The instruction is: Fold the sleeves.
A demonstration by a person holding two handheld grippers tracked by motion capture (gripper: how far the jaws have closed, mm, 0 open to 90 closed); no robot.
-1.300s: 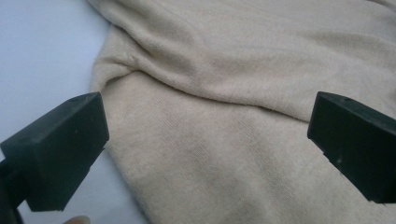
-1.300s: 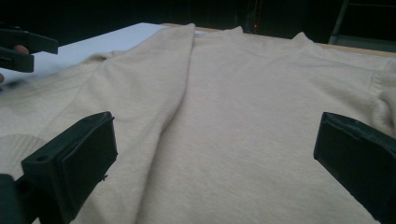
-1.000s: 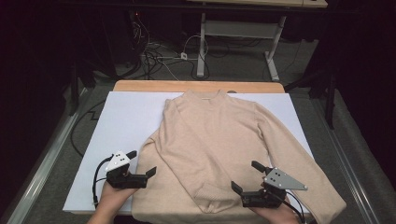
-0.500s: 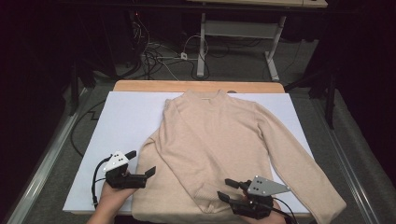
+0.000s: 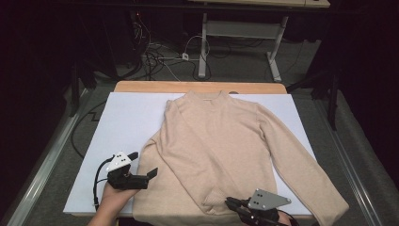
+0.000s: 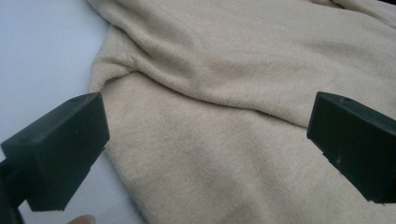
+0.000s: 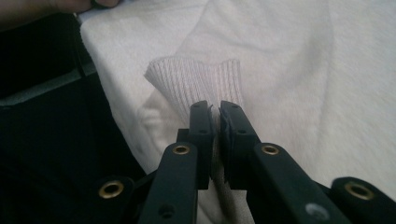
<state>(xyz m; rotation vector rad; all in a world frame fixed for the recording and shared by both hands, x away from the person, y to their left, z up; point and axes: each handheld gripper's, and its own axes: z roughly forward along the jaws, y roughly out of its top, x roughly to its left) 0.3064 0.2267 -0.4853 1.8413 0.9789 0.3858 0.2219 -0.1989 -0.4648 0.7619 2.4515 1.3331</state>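
Across the middle of the high view, a beige knit sweater (image 5: 221, 155) lies flat on the white-covered desk (image 5: 127, 122), neck toward the top of the frame and hem toward the bottom edge. One sleeve runs out to the lower right; the other is folded in across the body, so that its ribbed cuff (image 5: 217, 200) sits near the bottom centre. The fabric looks soft, light and limp: it should drape and fold wherever it is lifted, sag between two holds, and drag on the desk cover rather than slide cleanly. Nothing about it seems fragile, though a loose knit can stretch if pulled from a single point.

At the lower left of the high view, the left gripper (image 5: 143, 175) hovers just beside the sweater's side edge, its jaws wide apart with nothing between them; in the left gripper view, cloth lies beyond the two black jaws.

At the bottom centre, the right gripper (image 5: 229, 202) has just been closing and now pinches the cuff (image 7: 196, 81), the ribbing bunched between its pads. Ribbed edges such as cuff and hem are thicker and probably the surest places to take hold.
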